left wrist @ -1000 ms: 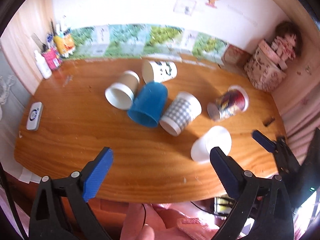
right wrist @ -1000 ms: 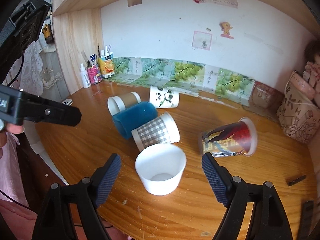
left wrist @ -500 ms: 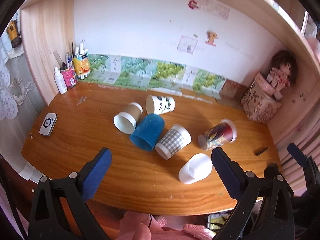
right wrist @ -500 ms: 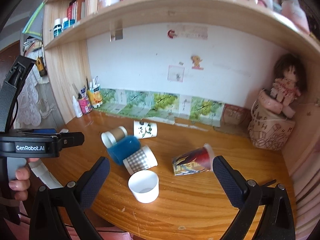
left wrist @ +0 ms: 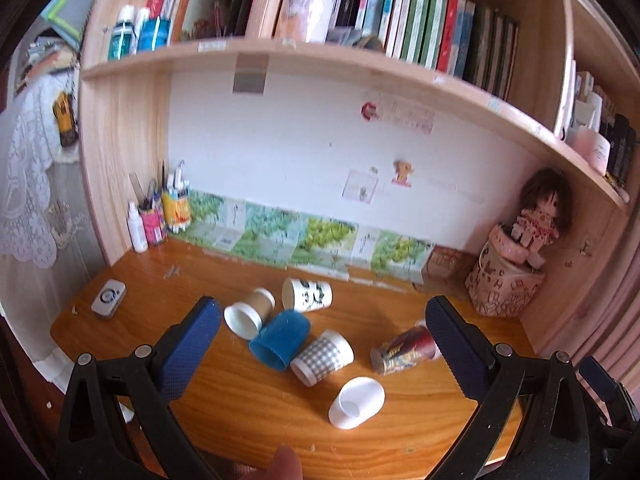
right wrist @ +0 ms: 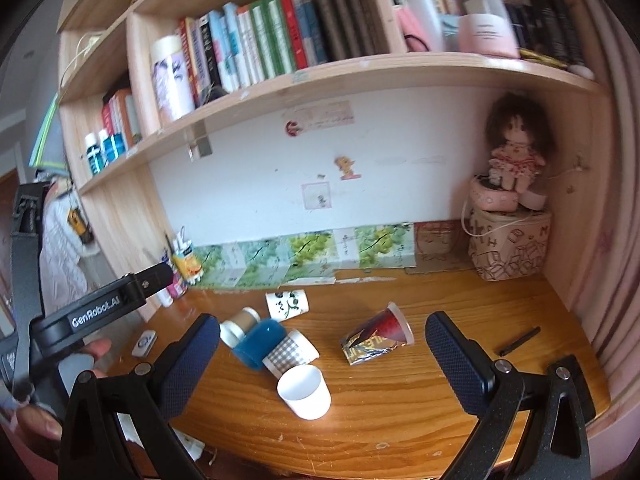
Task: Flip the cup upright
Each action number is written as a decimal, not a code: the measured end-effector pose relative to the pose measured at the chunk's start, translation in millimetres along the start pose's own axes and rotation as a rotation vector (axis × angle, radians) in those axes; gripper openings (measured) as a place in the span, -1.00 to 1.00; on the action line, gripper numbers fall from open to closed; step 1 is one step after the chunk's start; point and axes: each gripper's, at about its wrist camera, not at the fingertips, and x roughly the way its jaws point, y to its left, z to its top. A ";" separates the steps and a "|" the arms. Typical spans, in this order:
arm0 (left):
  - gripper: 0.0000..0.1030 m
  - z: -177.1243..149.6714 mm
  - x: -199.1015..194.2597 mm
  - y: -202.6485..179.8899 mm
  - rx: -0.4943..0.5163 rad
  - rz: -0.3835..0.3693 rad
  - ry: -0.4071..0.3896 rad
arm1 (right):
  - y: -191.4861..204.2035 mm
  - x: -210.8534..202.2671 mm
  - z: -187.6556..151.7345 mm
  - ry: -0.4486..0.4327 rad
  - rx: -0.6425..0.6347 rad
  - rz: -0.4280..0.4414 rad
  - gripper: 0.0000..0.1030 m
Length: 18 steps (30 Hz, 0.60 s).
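Note:
Several cups are on the wooden desk (left wrist: 248, 412). A plain white cup (right wrist: 304, 391) stands upright near the front edge; it also shows in the left wrist view (left wrist: 356, 396). The others lie on their sides: a blue cup (left wrist: 280, 338), a checked cup (left wrist: 322, 357), a brown cup (left wrist: 249, 313), a white cup with a face print (left wrist: 307, 294) and a red patterned cup (left wrist: 404, 350). My left gripper (left wrist: 320, 350) is open and empty, held high and back from the desk. My right gripper (right wrist: 322, 356) is open and empty, also held back.
A pen holder and bottles (left wrist: 160, 220) stand at the back left. A white remote (left wrist: 108, 303) lies at the left edge. A printed basket with a doll (right wrist: 508, 240) stands at the back right. A bookshelf (left wrist: 360, 60) hangs above. A black stick (right wrist: 518, 340) lies right.
Both grippers have pulled up and back from the desk, so the cups look smaller and the bookshelf has come into view. The cups have not moved.

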 end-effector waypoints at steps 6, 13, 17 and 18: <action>0.99 -2.4 -29.1 -19.6 0.100 0.022 -0.163 | -2.0 -13.4 -2.4 -0.053 0.033 -0.059 1.00; 0.99 -7.6 -36.2 -26.7 0.128 0.027 -0.187 | -5.3 -22.8 -5.2 -0.093 0.048 -0.084 1.00; 0.99 -10.2 -33.9 -27.8 0.132 0.039 -0.173 | -8.2 -23.6 -5.5 -0.098 0.061 -0.089 1.00; 0.99 -10.6 -33.1 -27.8 0.132 0.043 -0.167 | -8.2 -23.2 -5.4 -0.097 0.062 -0.089 1.00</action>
